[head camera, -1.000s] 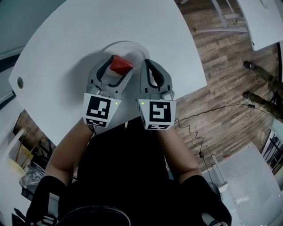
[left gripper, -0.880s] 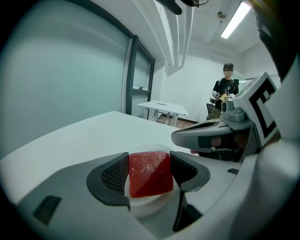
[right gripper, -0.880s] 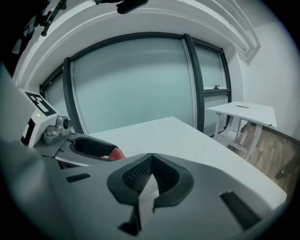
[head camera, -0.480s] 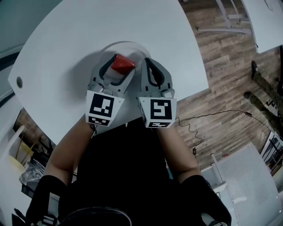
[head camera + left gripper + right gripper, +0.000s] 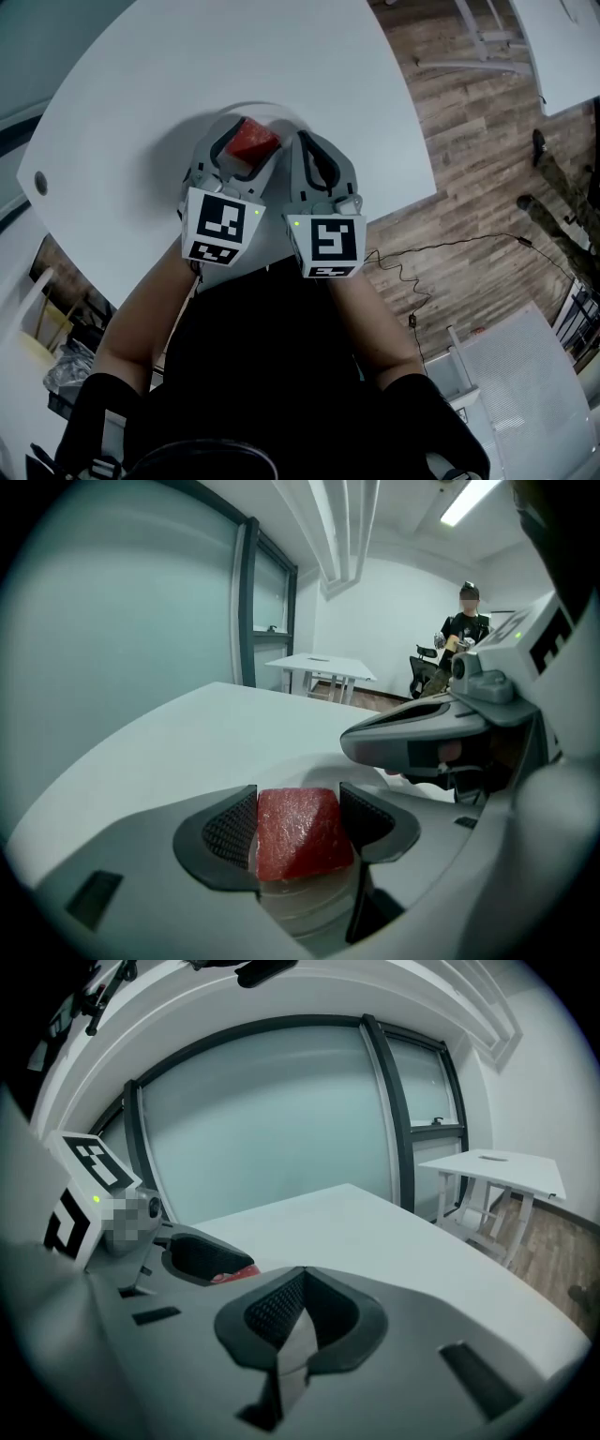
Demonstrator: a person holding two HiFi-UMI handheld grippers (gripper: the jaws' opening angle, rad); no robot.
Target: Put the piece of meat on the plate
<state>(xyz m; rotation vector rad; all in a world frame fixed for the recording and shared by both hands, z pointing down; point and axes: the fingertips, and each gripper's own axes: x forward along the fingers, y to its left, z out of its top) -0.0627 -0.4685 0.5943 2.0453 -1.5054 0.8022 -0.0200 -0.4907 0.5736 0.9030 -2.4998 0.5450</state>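
We've got the left gripper (image 5: 242, 155) clamped on the piece of meat (image 5: 298, 834), pads on its two flat sides so the block can't twist. It hangs over the plate (image 5: 267, 108), toward the near edge of the white table (image 5: 187, 66). We can't tell if it touches the plate. The right gripper (image 5: 298, 1321) sits just right of it, jaws pressed together w/ nothing btwn them, prob. parked out of the way. Meat: red, peak-topped block w/ a moist, grainy sheen, likely soft, so a light squeeze suits. Pads black, cross-hatched. Plate smooth, round, white.
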